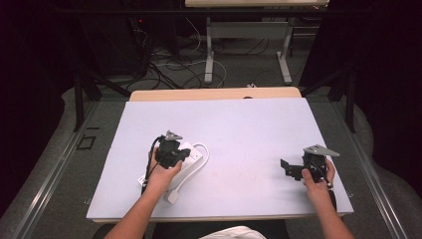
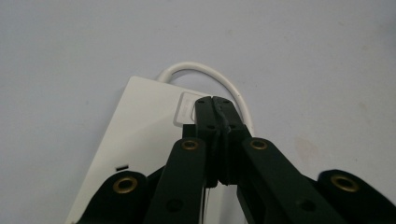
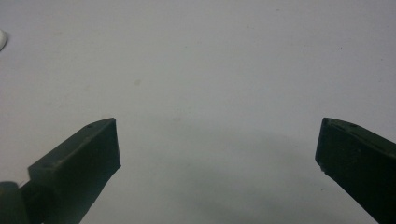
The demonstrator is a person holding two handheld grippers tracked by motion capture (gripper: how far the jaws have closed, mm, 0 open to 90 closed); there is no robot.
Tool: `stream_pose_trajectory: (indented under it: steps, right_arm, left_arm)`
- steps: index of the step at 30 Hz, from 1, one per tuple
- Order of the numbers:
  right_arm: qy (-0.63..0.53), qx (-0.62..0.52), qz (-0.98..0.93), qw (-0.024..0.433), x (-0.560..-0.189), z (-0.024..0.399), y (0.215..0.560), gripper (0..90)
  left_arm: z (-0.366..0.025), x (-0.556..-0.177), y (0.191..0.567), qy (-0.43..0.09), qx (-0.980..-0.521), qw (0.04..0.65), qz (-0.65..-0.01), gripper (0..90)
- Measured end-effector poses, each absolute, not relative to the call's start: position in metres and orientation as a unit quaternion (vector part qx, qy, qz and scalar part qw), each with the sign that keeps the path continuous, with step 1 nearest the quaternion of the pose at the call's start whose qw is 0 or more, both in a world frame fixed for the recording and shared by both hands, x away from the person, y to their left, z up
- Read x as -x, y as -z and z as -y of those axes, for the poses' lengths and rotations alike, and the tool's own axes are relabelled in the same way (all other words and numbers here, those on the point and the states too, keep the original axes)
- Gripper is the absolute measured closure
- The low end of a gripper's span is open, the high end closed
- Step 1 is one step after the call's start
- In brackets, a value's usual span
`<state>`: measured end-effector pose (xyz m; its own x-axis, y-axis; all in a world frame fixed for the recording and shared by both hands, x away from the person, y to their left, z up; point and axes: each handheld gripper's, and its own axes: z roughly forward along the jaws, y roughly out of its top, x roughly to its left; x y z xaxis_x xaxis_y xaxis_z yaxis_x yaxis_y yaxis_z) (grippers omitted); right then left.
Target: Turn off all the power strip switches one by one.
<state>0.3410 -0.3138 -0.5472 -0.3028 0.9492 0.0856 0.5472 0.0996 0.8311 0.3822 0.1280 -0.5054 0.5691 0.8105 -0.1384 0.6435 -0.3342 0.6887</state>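
White power strip point(image 1: 186, 162) lies flat on the pale table surface point(image 1: 249, 129), left of centre, its white cord point(image 2: 219, 79) looping from the far end. Left gripper point(image 2: 215, 105) is directly above the strip, jaws pressed together with nothing between them, tips over the strip's far end near a raised switch point(image 2: 186, 108). Right gripper point(image 3: 217, 144) rests well apart at the table's right side, jaws spread wide over bare surface.

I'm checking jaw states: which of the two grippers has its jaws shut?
The left gripper, over the white power strip: its jaws meet. The right gripper holds its jaws wide apart above the bare table.
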Motion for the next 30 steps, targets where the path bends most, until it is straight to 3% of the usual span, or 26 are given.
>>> stream_pose_trajectory:
  steps: [30]
  right_arm:
    - [-0.399, -0.532, -0.706, 0.244, -0.342, 0.314, 0.549, 0.0]
  left_arm:
    - [-0.106, -0.412, 0.522, -0.103, -0.819, 0.307, -0.474, 90.0]
